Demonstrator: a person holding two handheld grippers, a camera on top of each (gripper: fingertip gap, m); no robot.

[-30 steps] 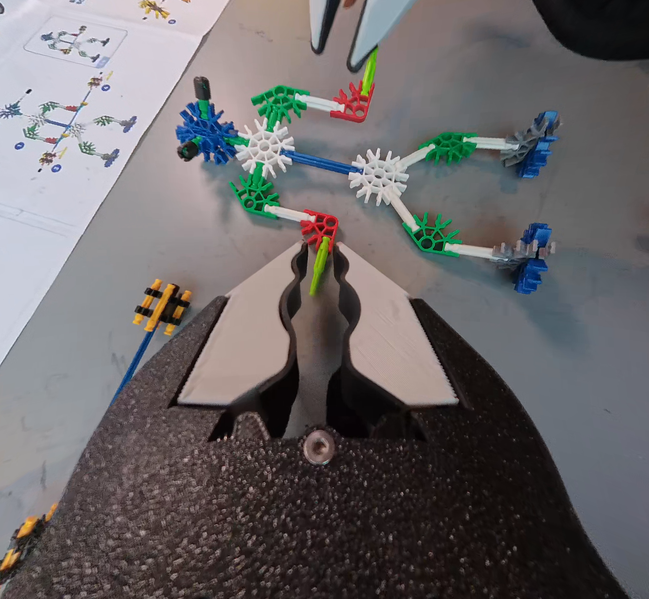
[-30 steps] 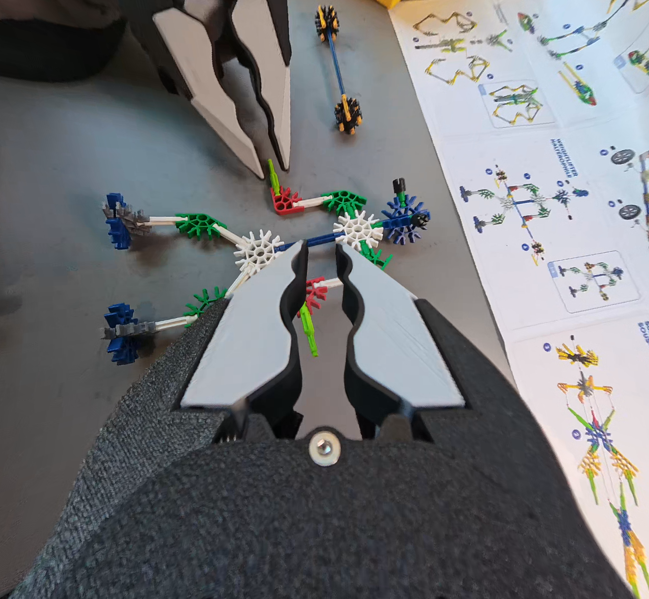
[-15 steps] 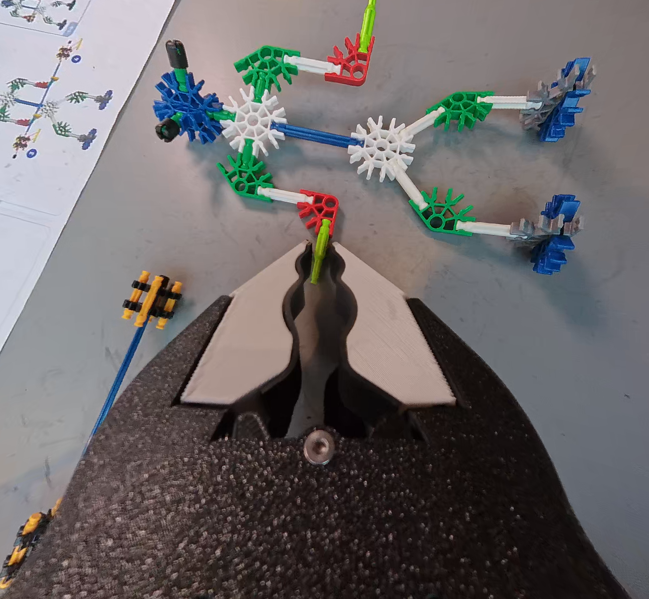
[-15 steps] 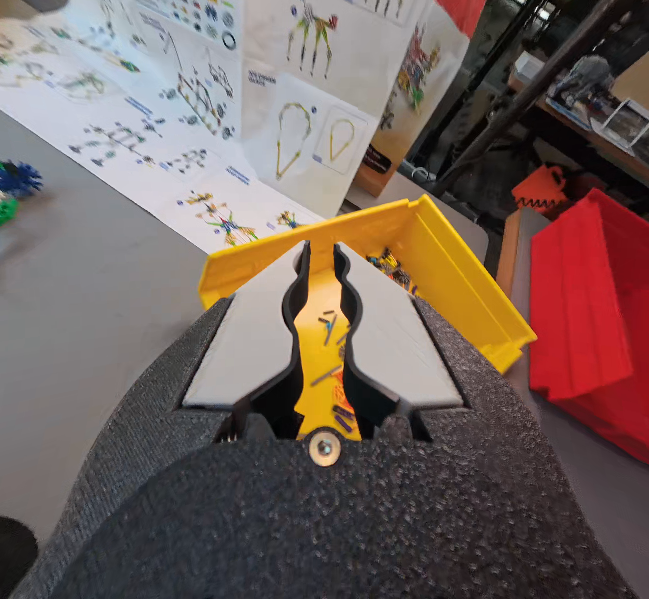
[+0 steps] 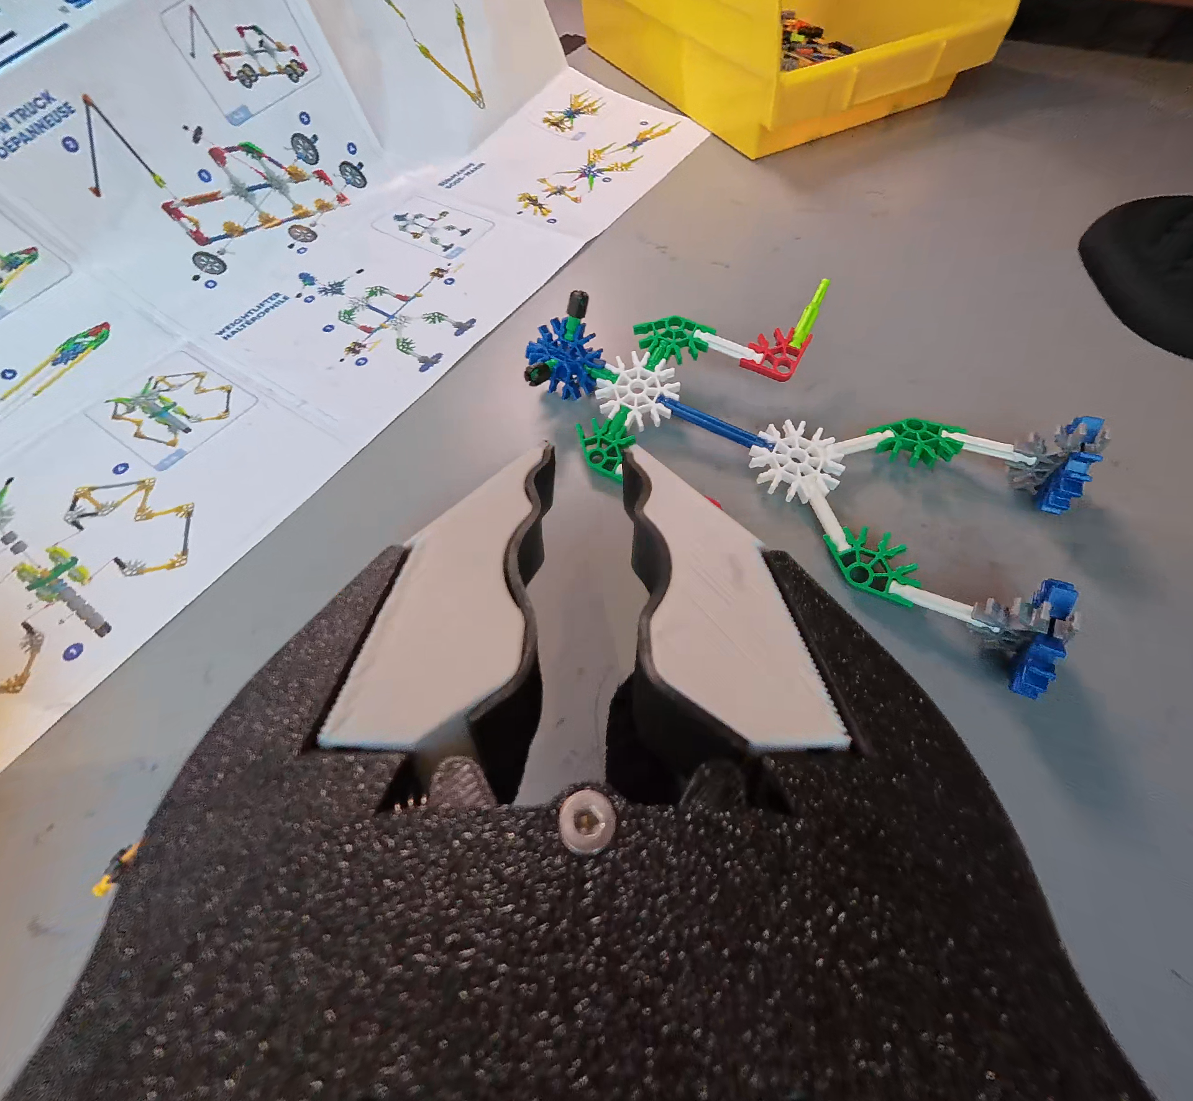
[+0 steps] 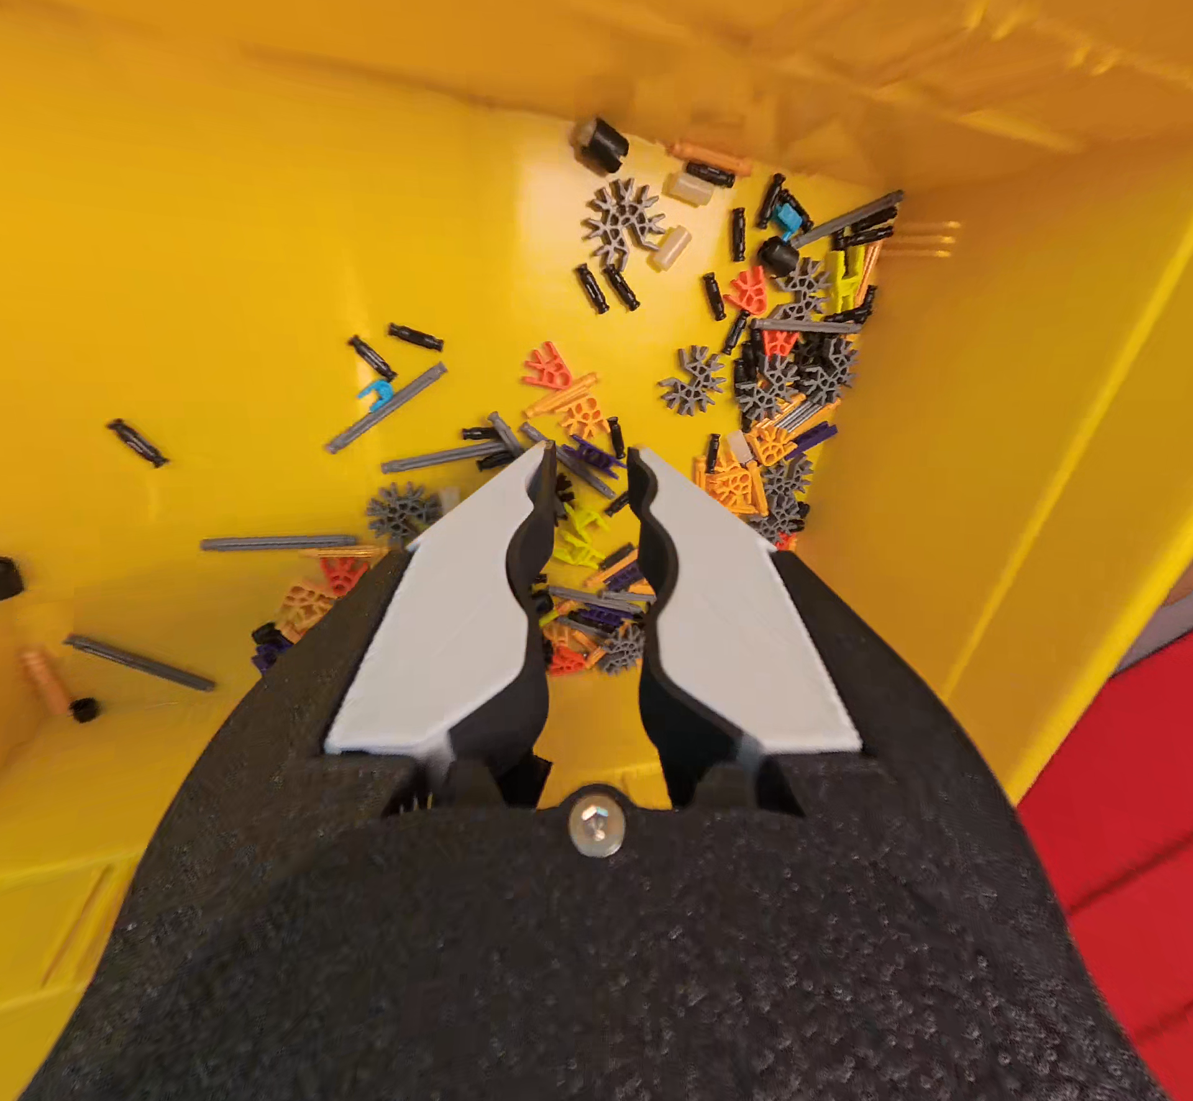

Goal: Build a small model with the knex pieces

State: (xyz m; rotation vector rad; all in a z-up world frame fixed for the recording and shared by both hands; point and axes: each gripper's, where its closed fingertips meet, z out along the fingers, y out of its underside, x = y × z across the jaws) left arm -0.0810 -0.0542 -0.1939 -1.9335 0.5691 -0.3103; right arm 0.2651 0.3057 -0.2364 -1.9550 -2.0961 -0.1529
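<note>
Grey counter (image 5: 968, 218): model (image 5: 794, 457) mid-counter, left gripper (image 5: 587, 457) spread, empty, just beside. Right gripper (image 6: 587, 457) spread, empty, inside bin (image 6: 258, 198) over loose parts (image 6: 774, 373); could pinch several.

My left tongs (image 5: 586, 457) stand parted just above the grey surface (image 5: 936, 218), and the gap between them is bare. Straight ahead the built stick figure (image 5: 710, 418) bars the way, its near green connector (image 5: 603, 447) just beyond my fingertips. The instruction sheet (image 5: 258, 231) covers the left side, folded up at the back. There is bare room to the right of the figure and before the yellow bin (image 5: 742, 37). My right tongs (image 6: 587, 457) hang parted inside that bin (image 6: 193, 198); loose pieces (image 6: 768, 373) crowd the floor ahead and right, while the left floor is mostly bare, and walls close in on every side
</note>
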